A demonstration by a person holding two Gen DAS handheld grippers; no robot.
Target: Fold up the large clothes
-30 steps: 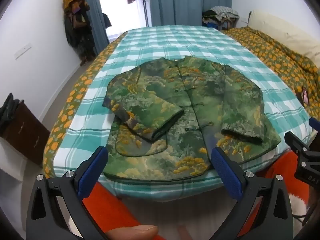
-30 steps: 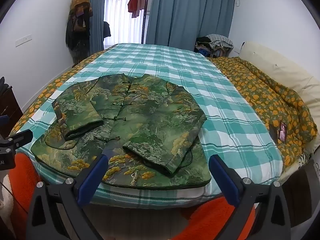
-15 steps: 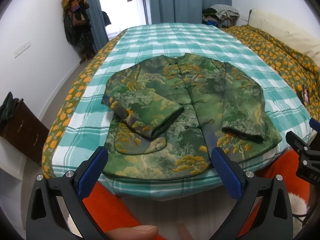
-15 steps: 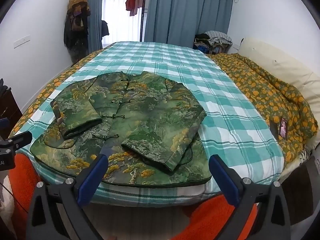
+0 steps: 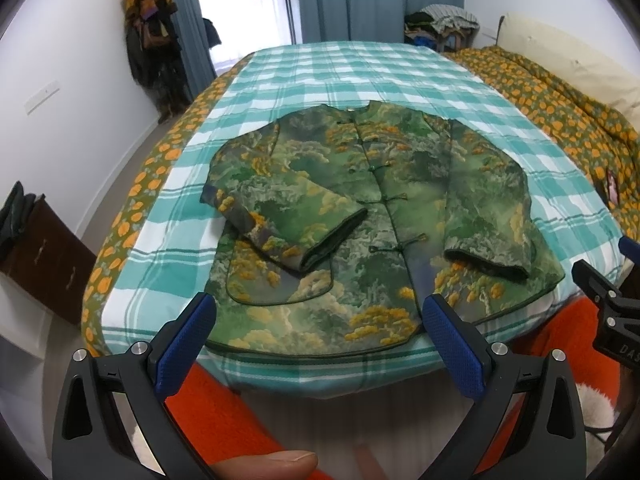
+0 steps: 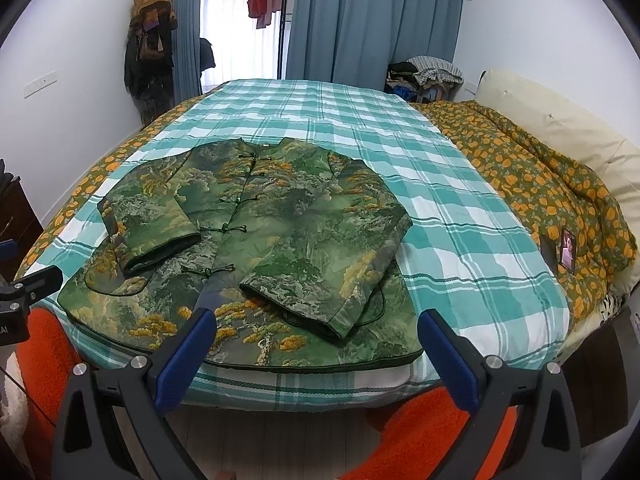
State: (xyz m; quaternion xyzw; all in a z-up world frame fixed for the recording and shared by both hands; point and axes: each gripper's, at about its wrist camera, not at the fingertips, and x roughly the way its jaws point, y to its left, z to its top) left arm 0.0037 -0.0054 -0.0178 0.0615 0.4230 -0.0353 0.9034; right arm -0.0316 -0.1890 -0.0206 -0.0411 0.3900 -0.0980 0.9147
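Note:
A green jacket with orange and grey pattern lies flat, front up and buttoned, near the front edge of the bed. Both sleeves are folded in over its front. In the right wrist view the same jacket lies left of centre. My left gripper is open, held off the bed in front of the jacket's hem, with nothing between its blue pads. My right gripper is open too, just short of the hem at the jacket's right side. The other gripper's black body shows at each view's edge.
The bed carries a teal and white checked cover, with an orange-flowered quilt and cream pillow along the right. A dark drawer unit stands at the left, clothes hang on the wall, and an orange garment lies below the grippers.
Both grippers have drawn back slightly from the bed and risen; the jacket looks a little farther away. The jacket itself has not moved.

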